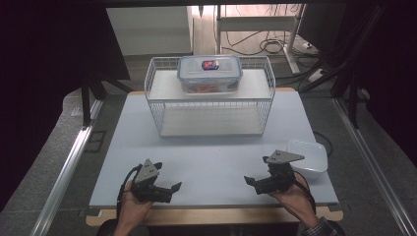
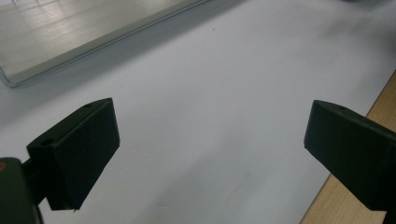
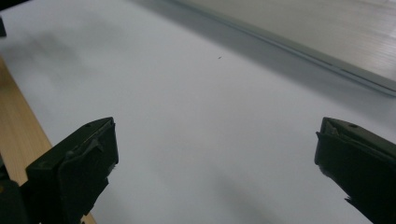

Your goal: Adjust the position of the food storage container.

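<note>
My left gripper rests near the front left of the white table, pointing right toward the middle. Its jaws stand wide apart over bare tabletop in the left gripper view, so it is open and empty. My right gripper sits at the front right, pointing left, facing the other one. It is open too, with nothing between its jaws in the right gripper view. A clear lidded food container with reddish contents sits on top of a white wire rack at the table's far side.
A white square bowl stands at the right edge, just behind my right gripper. The rack's lower shelf holds nothing. A wooden strip runs along the table's front edge. Cables and table legs lie on the floor beyond.
</note>
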Demonstrator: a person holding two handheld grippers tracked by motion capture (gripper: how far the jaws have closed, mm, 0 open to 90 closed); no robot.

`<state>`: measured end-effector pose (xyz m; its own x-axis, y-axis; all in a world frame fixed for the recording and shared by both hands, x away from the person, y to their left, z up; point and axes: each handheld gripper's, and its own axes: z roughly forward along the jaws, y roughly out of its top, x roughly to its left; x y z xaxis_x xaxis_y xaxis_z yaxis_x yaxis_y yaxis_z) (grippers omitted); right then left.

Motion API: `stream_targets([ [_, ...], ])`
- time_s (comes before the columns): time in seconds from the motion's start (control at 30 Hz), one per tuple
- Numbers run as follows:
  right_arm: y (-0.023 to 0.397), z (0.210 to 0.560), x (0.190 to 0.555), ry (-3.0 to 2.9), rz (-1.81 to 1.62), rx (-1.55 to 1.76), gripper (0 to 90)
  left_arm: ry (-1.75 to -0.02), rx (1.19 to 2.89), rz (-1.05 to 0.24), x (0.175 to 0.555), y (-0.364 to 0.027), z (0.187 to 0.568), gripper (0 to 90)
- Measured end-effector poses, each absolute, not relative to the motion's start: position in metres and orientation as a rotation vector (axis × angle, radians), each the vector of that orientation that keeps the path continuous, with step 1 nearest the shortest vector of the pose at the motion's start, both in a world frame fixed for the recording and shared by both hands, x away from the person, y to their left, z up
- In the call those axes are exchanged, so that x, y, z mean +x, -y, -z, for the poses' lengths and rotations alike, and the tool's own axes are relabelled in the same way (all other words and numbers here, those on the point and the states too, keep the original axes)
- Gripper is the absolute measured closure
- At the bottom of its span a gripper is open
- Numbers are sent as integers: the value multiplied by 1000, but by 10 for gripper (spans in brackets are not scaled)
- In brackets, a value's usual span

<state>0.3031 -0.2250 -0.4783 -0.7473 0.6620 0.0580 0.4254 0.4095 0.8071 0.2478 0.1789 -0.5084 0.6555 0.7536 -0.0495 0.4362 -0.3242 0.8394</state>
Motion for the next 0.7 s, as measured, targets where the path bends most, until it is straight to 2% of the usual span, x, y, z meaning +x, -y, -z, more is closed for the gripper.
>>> stream_targets([
  [0.07, 227, 475, 303, -2387, -1244, 971, 10, -930, 1968, -438, 248, -179, 509, 30],
  [0.13, 231, 471, 304, -2376, -1213, 978, 83, -931, 1968, -438, 248, -179, 509, 30],
  [0.3, 248, 456, 309, -2283, -1145, 1000, 393, -936, 1971, -435, 249, -178, 510, 31],
  [0.53, 300, 446, 329, -2182, -1014, 1118, 802, -964, 1962, -417, 251, -179, 512, 25],
  [0.6, 314, 446, 333, -2157, -995, 1158, 877, -963, 1961, -418, 252, -179, 512, 25],
  [0.7, 336, 442, 338, -2079, -978, 1218, 897, -966, 1959, -413, 252, -179, 512, 25],
])
